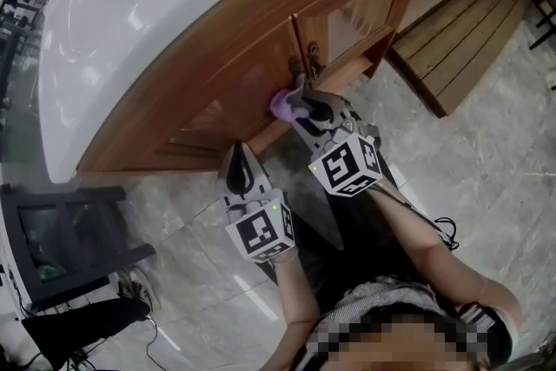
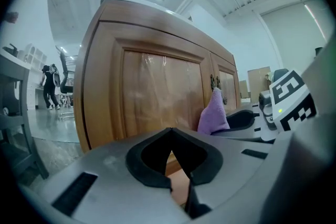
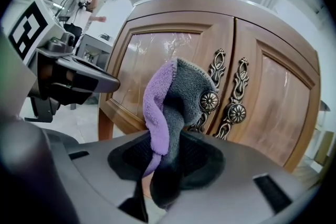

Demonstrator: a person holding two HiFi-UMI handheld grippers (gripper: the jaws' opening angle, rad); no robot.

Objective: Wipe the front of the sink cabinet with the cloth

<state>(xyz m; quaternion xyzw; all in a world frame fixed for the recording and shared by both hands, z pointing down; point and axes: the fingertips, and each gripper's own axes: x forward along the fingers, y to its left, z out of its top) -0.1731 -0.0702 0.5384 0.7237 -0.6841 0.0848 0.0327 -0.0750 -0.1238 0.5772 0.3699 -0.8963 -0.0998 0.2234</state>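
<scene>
The wooden sink cabinet (image 1: 234, 65) has two panelled doors with ornate metal knobs (image 3: 209, 101) at the middle seam. My right gripper (image 1: 300, 104) is shut on a purple and grey cloth (image 3: 170, 107), which is pressed against the cabinet front at the left door's knob. In the head view the cloth (image 1: 282, 104) shows as a purple lump at the door seam. My left gripper (image 1: 236, 161) is shut and holds nothing; it hangs low in front of the left door (image 2: 157, 97), a little off the wood. The cloth (image 2: 213, 114) and right gripper show at the right of the left gripper view.
A white countertop (image 1: 130, 4) overhangs the cabinet. A wooden pallet (image 1: 469, 22) lies on the marble floor to the right. A grey cart (image 1: 61, 239) stands at lower left. People stand far off (image 2: 50, 86) in the room behind.
</scene>
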